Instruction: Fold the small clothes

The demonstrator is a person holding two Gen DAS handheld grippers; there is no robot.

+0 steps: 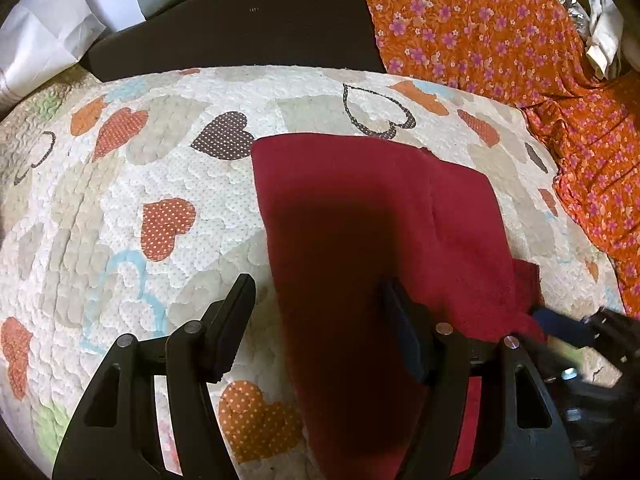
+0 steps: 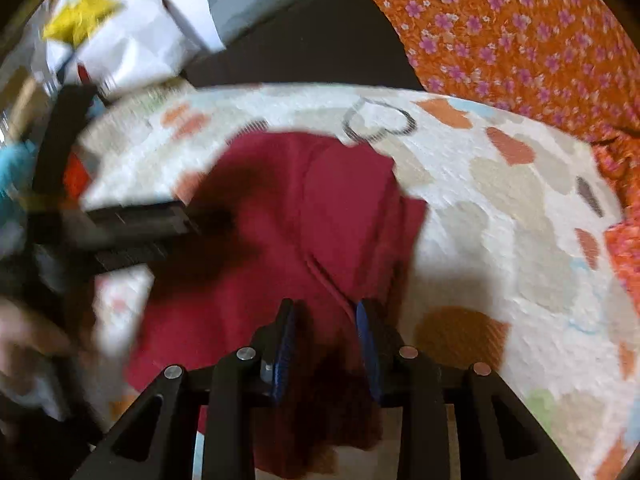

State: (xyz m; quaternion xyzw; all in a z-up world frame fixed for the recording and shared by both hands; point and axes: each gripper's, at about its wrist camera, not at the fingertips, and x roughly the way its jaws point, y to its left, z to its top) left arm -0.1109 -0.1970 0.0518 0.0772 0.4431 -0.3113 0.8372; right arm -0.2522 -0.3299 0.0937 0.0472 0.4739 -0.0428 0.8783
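Note:
A dark red cloth (image 1: 360,208) lies folded on the heart-patterned quilt (image 1: 120,184). My left gripper (image 1: 316,284) stands open over its near left edge. One finger (image 1: 236,312) is above bare quilt and the other is above the cloth, with neither pad pressing. In the right wrist view the red cloth (image 2: 288,216) bunches up between the narrow jaws of my right gripper (image 2: 324,306), which is shut on it. The right gripper's blue pad (image 1: 560,326) shows at the cloth's lower right corner. The blurred left gripper (image 2: 132,232) crosses the left side of the right wrist view.
An orange flowered fabric (image 1: 500,48) drapes along the right side of the quilt. White paper bags (image 1: 48,32) and a dark surface (image 1: 260,32) sit beyond the far edge. A hand (image 2: 28,340) shows blurred at the lower left.

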